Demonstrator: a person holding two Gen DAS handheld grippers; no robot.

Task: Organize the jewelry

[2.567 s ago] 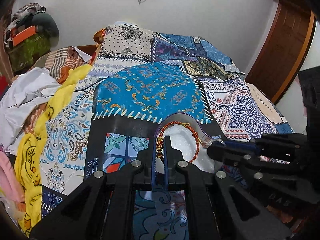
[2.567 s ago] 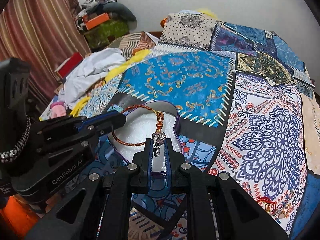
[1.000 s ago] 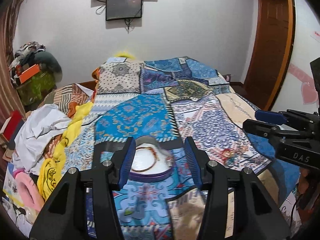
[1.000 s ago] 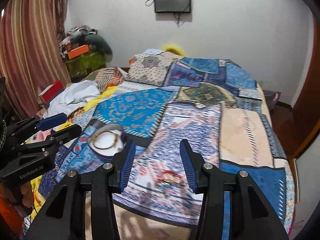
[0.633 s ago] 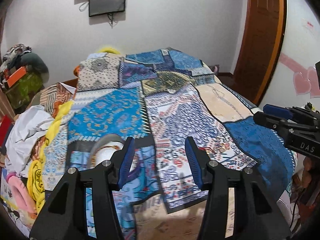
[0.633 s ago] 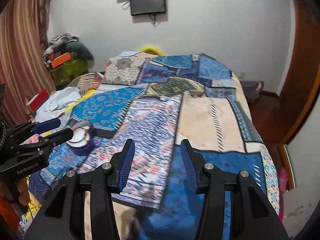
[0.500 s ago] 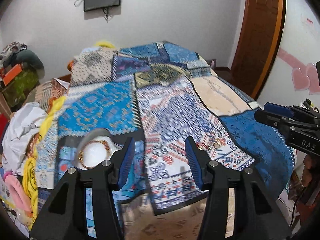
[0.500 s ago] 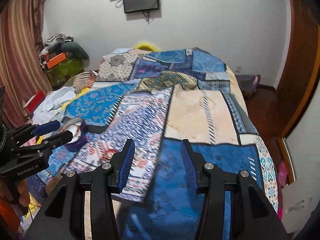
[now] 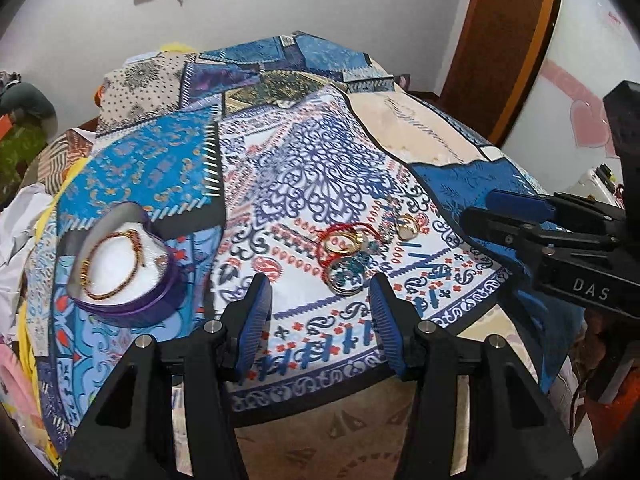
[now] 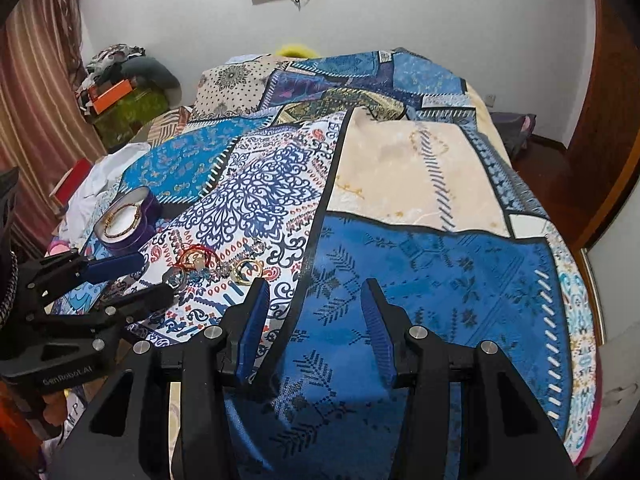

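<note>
Your loose jewelry (image 9: 354,250) lies in a small heap on the white-and-blue patch of the bedspread (image 9: 308,160): a red cord loop, gold bangles (image 9: 346,276) and a ring (image 9: 406,228), all flat. The heap strings out left to right across the left view. That view shows each piece clearly; the right view shows the same heap (image 10: 218,266) smaller and partly behind the left gripper. The purple box (image 9: 124,276) sits to the left of the heap, well apart from it, open side up, with a beaded bracelet (image 9: 110,262) lying flat on its white lining. Your left gripper (image 9: 318,294) hangs just short of the heap, jaws apart and empty. Your right gripper (image 10: 314,304) hangs over the blue patch, jaws apart and empty. Only the right view shows the curtain (image 10: 36,120).
</note>
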